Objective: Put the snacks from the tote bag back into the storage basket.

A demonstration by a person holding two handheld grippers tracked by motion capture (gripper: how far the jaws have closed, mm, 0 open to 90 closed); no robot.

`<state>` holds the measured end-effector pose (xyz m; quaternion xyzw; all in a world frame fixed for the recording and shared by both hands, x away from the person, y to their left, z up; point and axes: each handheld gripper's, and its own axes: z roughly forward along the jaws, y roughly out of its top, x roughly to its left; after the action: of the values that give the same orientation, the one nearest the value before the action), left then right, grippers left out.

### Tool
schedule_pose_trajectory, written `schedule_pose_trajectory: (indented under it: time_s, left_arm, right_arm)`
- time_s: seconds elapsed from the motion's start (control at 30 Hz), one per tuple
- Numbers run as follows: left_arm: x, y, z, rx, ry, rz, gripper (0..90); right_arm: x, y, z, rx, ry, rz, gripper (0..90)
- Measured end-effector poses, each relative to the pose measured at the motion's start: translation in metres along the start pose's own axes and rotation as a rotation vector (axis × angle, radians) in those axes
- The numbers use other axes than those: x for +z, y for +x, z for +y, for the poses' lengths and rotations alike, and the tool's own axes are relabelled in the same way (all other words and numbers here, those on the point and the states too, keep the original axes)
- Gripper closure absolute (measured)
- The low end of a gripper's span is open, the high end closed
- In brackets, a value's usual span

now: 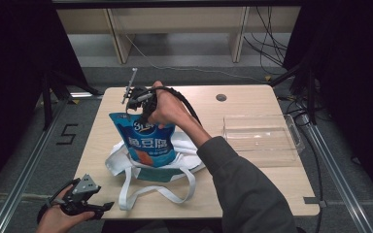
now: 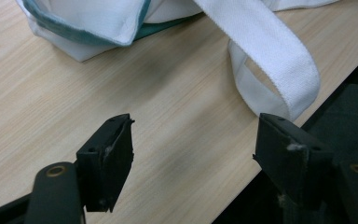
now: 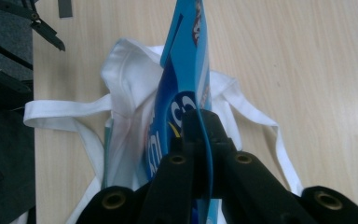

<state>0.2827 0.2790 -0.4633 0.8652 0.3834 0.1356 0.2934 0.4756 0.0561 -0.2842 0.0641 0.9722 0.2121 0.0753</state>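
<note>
Surface: light wood-grain table (image 1: 252, 99), with a round grommet hole (image 1: 221, 97) near its far edge. I note dark curtains to both sides, a grey floor with loose cables behind, and the legs of pale wooden furniture at the back.

Containers: clear plastic bin (image 1: 262, 133) on the table's right side; I see nothing in it. White cloth tote bag (image 1: 126, 162) with teal lining lies slumped near the table's middle, its white handles (image 1: 175, 194) looped toward the near edge. In the left gripper view, one strap (image 2: 279, 70) curls right at the table's edge.

Item: blue snack pouch (image 1: 148, 141), glossy, with white lettering and an orange picture on the front. It stands upright with its bottom in the tote's mouth and its top above the bag.

My right gripper (image 1: 143, 104): clamped on the pouch's top edge; in the right gripper view the jaws meet flat on the blue film (image 3: 182, 93).

My left gripper (image 1: 94, 206): at the table's near left corner, jaws spread wide over bare wood, nothing between them, apart from the bag.
</note>
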Motion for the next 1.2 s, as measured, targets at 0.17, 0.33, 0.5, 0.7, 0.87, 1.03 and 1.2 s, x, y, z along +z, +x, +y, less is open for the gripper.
schedule_pose_trajectory:
  time_s: [0.17,0.33,0.5,0.7,0.87,1.03,1.2]
  left_arm:
    - [0.0,0.0,0.0,0.0,-0.001,0.004,26.8]
    - [0.0,0.001,0.0,-0.001,0.0,0.003,26.9]
    - [0.0,0.001,-0.001,0.001,0.0,0.004,26.8]
    - [-0.001,0.002,-0.001,0.014,0.002,0.011,26.8]
    - [-0.001,0.003,-0.001,0.018,0.008,0.016,26.8]
    - [-0.001,0.003,-0.001,0.019,0.013,0.017,26.8]
    - [0.001,0.002,-0.001,-0.01,0.008,0.01,26.8]
  right_arm:
    - [-0.017,0.002,0.009,-0.003,0.001,-0.017,90.0]
    - [-0.045,-0.003,0.018,-0.037,-0.018,-0.046,90.0]
    - [-0.073,-0.004,0.02,-0.036,-0.04,-0.075,90.0]
    - [-0.102,-0.01,0.005,-0.022,-0.023,-0.116,90.0]
    - [-0.127,-0.018,-0.02,0.011,0.012,-0.164,90.0]
    - [-0.147,-0.028,-0.052,0.064,0.039,-0.211,90.0]
    - [-0.164,-0.039,-0.085,0.126,0.05,-0.251,90.0]
